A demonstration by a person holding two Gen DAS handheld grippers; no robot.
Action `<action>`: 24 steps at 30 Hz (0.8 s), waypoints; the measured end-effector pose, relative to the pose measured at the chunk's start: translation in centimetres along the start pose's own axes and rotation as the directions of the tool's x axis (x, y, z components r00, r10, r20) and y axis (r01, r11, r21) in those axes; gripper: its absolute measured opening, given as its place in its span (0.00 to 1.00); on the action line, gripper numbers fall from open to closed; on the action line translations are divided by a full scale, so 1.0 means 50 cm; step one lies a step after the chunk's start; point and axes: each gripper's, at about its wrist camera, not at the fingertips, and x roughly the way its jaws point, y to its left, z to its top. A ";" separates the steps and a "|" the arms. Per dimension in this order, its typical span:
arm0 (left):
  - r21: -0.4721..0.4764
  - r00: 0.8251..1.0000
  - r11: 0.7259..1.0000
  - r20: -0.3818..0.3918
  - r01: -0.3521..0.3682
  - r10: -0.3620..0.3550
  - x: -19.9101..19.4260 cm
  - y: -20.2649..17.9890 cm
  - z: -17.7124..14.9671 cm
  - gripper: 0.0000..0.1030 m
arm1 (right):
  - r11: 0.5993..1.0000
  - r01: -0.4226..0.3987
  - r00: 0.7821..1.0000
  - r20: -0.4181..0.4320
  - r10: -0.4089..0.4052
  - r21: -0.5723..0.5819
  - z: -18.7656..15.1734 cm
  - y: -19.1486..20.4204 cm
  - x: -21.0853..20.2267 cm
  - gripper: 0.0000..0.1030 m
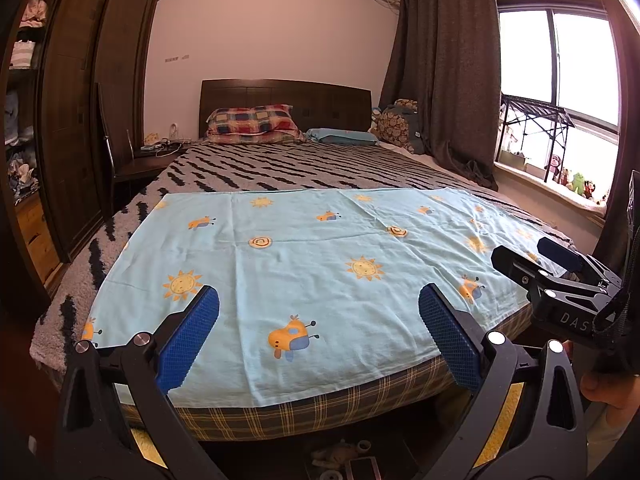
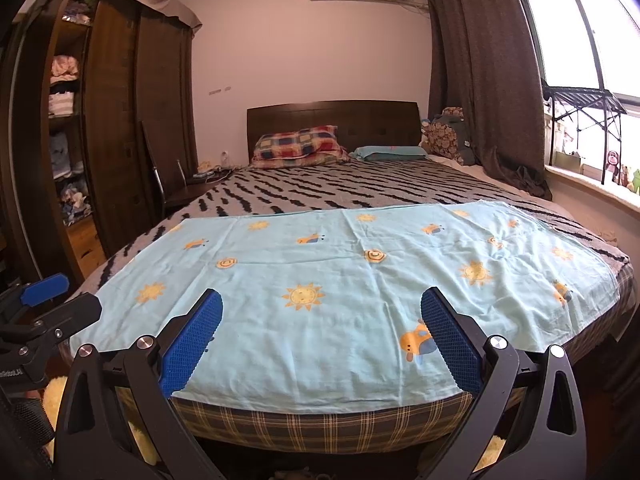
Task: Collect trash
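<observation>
A light blue cloth with sun and bee prints lies flat across the foot of a bed; it also shows in the right wrist view. No trash shows on the cloth. My left gripper is open and empty, held above the near edge of the cloth. My right gripper is open and empty over the same edge, and it also shows at the right of the left wrist view. The left gripper shows at the left edge of the right wrist view. Small unclear items lie on the floor under the bed's foot.
A dark wardrobe with open shelves stands on the left. A chair and a nightstand are by the bed's far left. Pillows lie at the headboard. Curtains and a window sill with toys are on the right.
</observation>
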 end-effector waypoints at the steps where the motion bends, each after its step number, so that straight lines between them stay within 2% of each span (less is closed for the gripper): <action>1: 0.000 1.000 1.000 0.000 0.000 0.000 0.000 0.000 0.000 0.92 | 1.000 -0.001 1.000 0.000 0.001 -0.001 0.000 0.001 0.001 0.97; 24: -0.003 1.000 1.000 -0.002 -0.008 0.008 -0.002 0.002 -0.003 0.92 | 1.000 0.002 1.000 0.003 -0.002 0.004 0.000 -0.005 0.000 0.97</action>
